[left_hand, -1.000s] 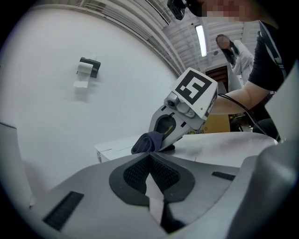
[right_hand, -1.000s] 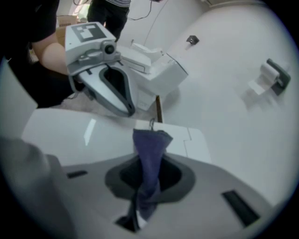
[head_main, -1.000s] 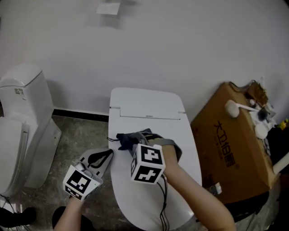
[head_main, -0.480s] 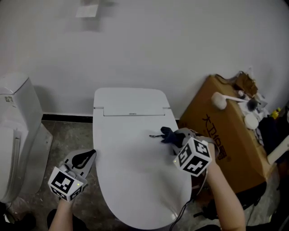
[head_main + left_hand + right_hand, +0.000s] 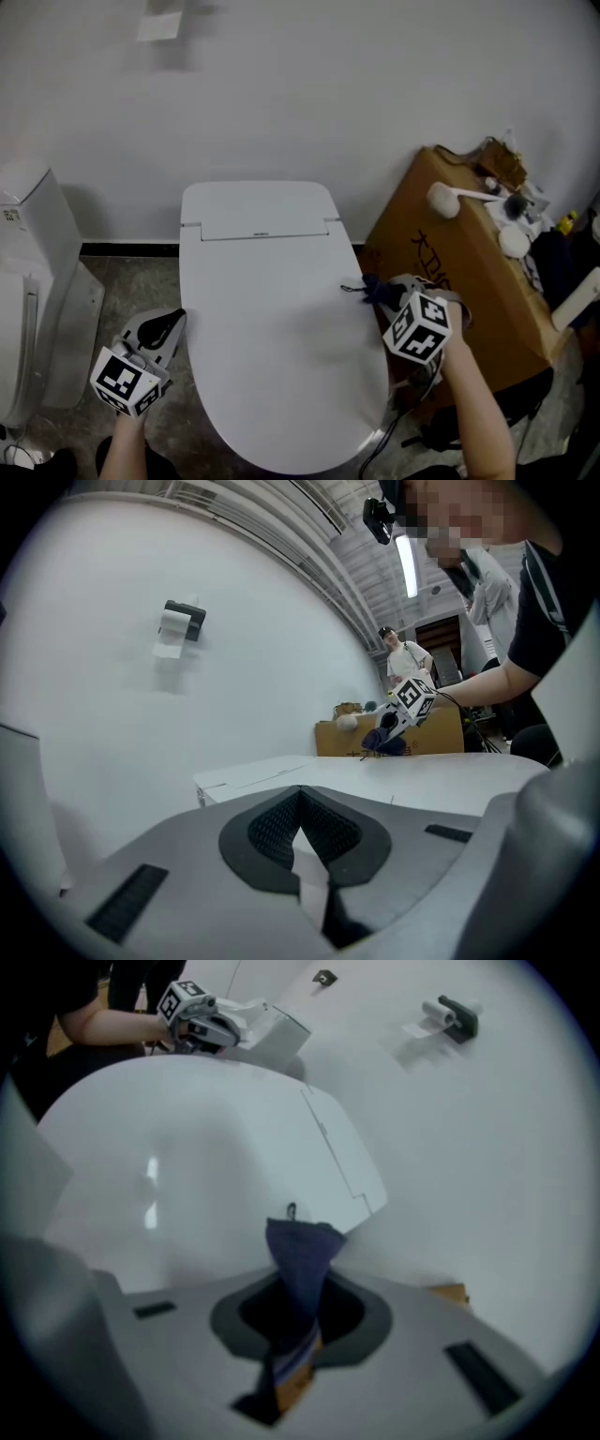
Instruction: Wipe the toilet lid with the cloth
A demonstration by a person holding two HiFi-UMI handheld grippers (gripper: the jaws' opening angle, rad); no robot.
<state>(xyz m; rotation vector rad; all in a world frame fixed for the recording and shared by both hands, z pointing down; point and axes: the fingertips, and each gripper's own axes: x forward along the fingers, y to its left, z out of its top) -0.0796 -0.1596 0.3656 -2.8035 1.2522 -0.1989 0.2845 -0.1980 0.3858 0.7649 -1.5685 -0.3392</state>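
The white toilet lid [image 5: 272, 328] lies closed in the middle of the head view. A dark blue cloth [image 5: 378, 292] rests on the lid's right edge, pinched in my right gripper [image 5: 386, 298], which is shut on it. In the right gripper view the cloth [image 5: 298, 1265] sticks out from between the jaws over the lid [image 5: 197, 1176]. My left gripper [image 5: 166, 330] hangs beside the lid's left edge, above the floor, its jaws closed with nothing between them. The left gripper view looks across the lid [image 5: 394, 785] toward the right gripper [image 5: 394, 726].
A brown cardboard box [image 5: 459, 272] stands right of the toilet, with a white brush [image 5: 448, 199] and small items on top. Another white toilet [image 5: 37, 281] stands at the left. A paper holder [image 5: 159, 26] hangs on the wall. A cable [image 5: 384, 431] dangles by the right arm.
My right gripper has dragged the cloth from the lid's middle to its right edge. The left gripper has stayed beside the lid's left side.
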